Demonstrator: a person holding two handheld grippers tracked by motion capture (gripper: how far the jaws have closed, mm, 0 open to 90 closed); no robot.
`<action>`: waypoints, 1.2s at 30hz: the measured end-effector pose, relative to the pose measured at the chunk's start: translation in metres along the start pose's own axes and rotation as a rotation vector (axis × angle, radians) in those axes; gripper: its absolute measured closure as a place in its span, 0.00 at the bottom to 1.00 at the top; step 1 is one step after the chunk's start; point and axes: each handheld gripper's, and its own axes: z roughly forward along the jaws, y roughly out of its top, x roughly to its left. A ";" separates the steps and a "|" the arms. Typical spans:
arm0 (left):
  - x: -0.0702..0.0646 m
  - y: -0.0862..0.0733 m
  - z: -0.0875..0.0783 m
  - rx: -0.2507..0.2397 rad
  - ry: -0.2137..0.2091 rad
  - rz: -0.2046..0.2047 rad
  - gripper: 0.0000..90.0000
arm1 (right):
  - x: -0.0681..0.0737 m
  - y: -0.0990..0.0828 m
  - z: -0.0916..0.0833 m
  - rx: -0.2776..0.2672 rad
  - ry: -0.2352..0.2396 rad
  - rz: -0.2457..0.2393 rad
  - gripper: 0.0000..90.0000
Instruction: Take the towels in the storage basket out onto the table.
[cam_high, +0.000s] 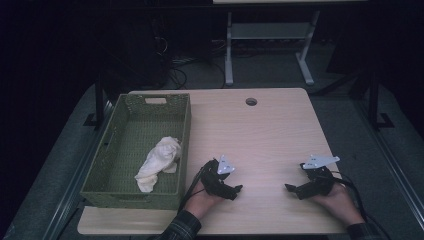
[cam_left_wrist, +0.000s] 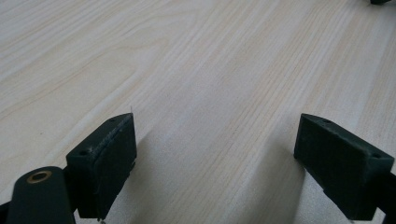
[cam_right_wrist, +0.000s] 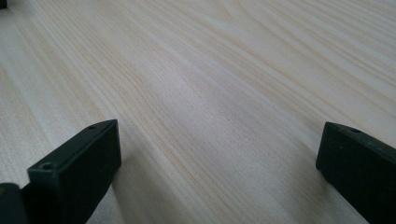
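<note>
Both hands sit low in the high view, left gripper (cam_high: 239, 189) and right gripper (cam_high: 289, 188) resting on the table (cam_high: 265, 130), tips facing each other, their jaws too dark and small there to read; the gripper views settle it, each pair standing wide apart over bare wood grain, nothing between them, while the white cloth (cam_high: 159, 162) lies crumpled in the green basket (cam_high: 184, 150) at mid-left

White cloth (cam_high: 159, 162): crumpled, elongated bundle, lying diagonally inside green woven basket (cam_high: 114, 145), toward its near right side, one end against right wall.
</note>
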 end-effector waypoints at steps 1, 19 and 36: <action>0.000 0.000 0.000 0.000 0.000 0.000 0.14 | 0.000 0.000 0.000 0.000 0.000 0.000 0.00; -0.003 0.002 -0.001 0.022 0.016 -0.018 0.14 | 0.000 0.000 0.000 0.000 0.003 -0.004 0.00; 0.003 0.006 -0.016 -0.002 0.048 -0.071 0.15 | 0.000 0.001 0.000 0.003 0.009 -0.010 0.00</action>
